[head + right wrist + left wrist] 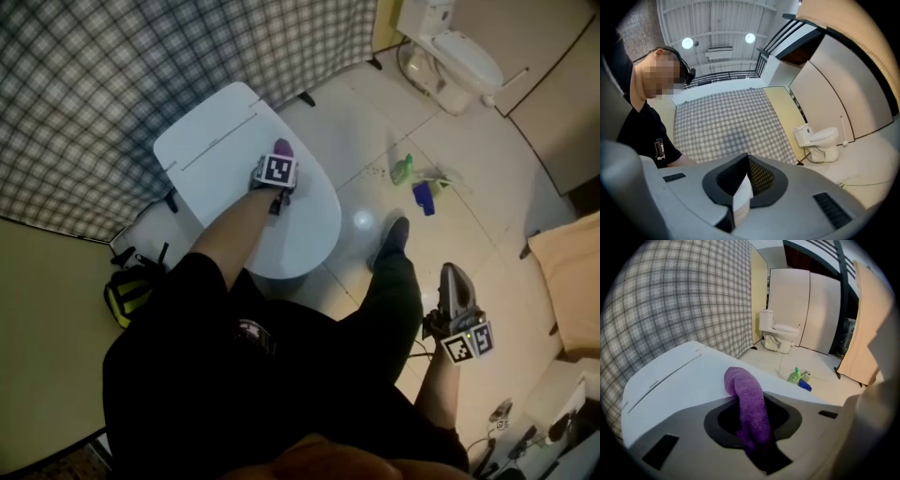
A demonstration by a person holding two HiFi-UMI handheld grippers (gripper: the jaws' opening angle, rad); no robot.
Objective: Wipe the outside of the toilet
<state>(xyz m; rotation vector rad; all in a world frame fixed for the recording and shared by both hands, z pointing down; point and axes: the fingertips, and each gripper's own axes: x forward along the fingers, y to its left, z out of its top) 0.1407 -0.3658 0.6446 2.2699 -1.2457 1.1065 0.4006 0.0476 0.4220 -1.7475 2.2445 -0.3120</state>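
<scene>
The left gripper (280, 156) is resting over the closed lid of the near toilet (220, 141), its jaws clenching a purple cloth (746, 397). The cloth's folded end is lying on the white lid just beyond the jaws. The right gripper (454, 279) is hanging at the person's right side, well apart from the toilet, with its jaws closed together and grasping nothing. On the tiled floor (487, 187) to the right, a green spray bottle (402, 170) is sitting beside a blue object (423, 198).
</scene>
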